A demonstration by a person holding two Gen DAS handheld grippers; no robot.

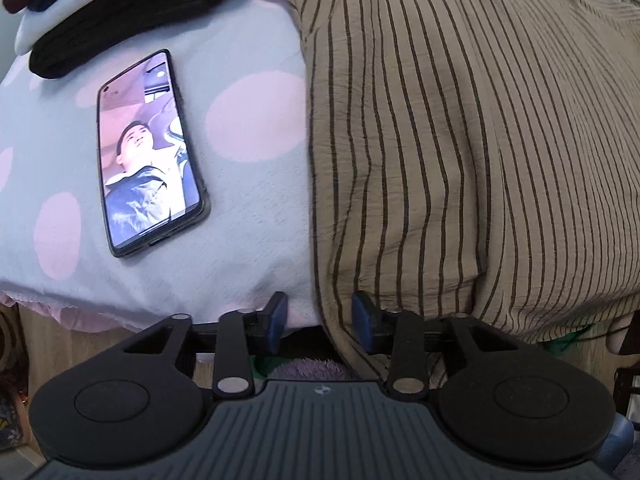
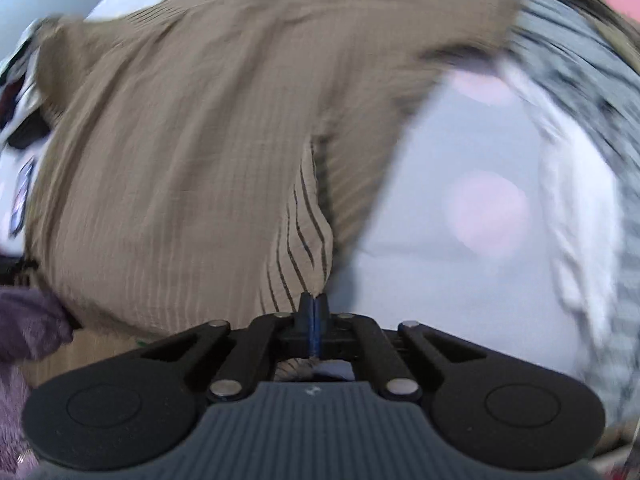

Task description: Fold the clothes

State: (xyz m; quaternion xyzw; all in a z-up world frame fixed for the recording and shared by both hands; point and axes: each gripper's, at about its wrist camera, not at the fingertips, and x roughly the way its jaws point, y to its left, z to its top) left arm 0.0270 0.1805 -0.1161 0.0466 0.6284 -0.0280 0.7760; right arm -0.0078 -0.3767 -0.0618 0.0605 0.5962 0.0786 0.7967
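Observation:
A tan garment with thin dark stripes (image 1: 460, 140) lies spread on a pale bedsheet with pink dots (image 1: 248, 184). My left gripper (image 1: 319, 316) is open at the bed's near edge, its blue-padded fingers (image 1: 276, 316) standing either side of the garment's left hem, which hangs over the edge. In the blurred right wrist view, my right gripper (image 2: 315, 300) is shut on a bunched fold of the same garment (image 2: 180, 152) and holds that part raised off the sheet (image 2: 460, 208).
A phone (image 1: 148, 152) with a lit screen lies on the sheet left of the garment. A black knit item (image 1: 132, 16) and other folded clothes lie at the back left. Striped grey-and-white fabric (image 2: 592, 128) lies to the right. A purple fuzzy item (image 2: 28, 320) is at lower left.

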